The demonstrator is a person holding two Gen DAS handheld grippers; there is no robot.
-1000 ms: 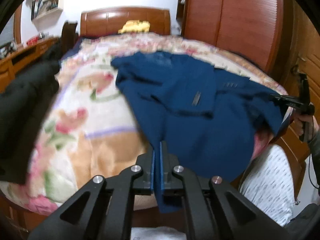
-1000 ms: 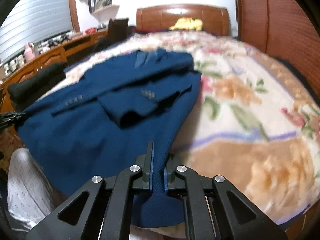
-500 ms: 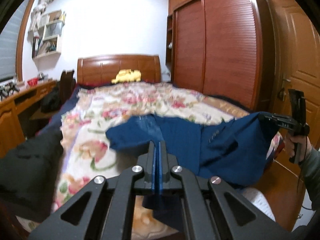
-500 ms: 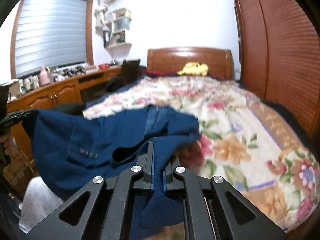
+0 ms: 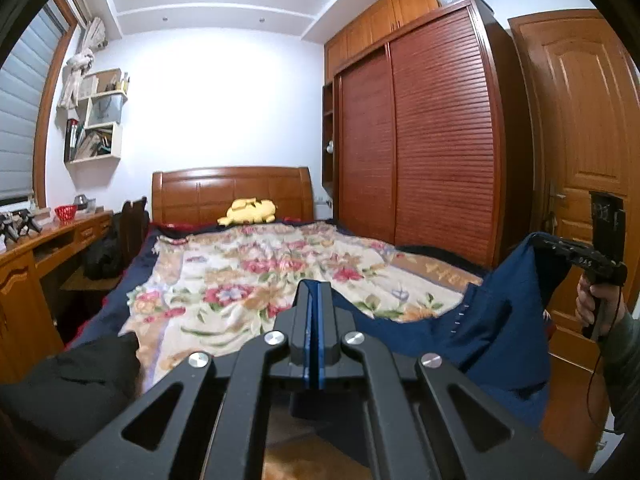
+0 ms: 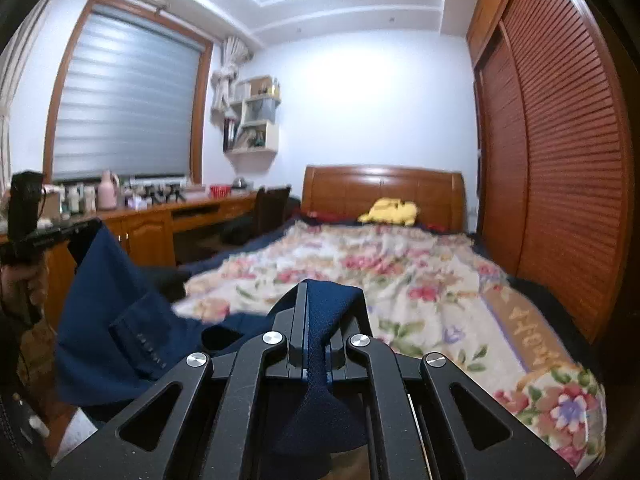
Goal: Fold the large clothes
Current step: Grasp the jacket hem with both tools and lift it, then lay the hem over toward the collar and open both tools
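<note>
hanging in the air between two grippers is a big blue jacket (image 5: 492, 320), and it sags low in the middle. starting at the left, the left gripper (image 5: 318, 292) has its two fingers pressed tight together on one edge of the jacket, with a thin blue strip showing between them. to the left of those fingers sits a dark heap of cloth (image 5: 76, 384), down low near the bed corner. past the fingertips lies the bed (image 5: 256, 276) with its flowery blanket, and far behind it a yellow soft toy (image 5: 248, 211) rests by the wooden headboard. to the right of the fingers the jacket runs up to the right gripper (image 5: 538, 240), which a hand (image 5: 592, 300) holds by its handle near the door (image 5: 580, 120). that gripper is also closed tight on the cloth. in the right wrist view a thick fold of blue is squeezed between its fingers (image 6: 298, 320) and spills out below them. a sleeve with small buttons (image 6: 148, 344) droops to the left of those fingers. the tall brown wardrobe (image 6: 560, 160) stands off to their right.
</note>
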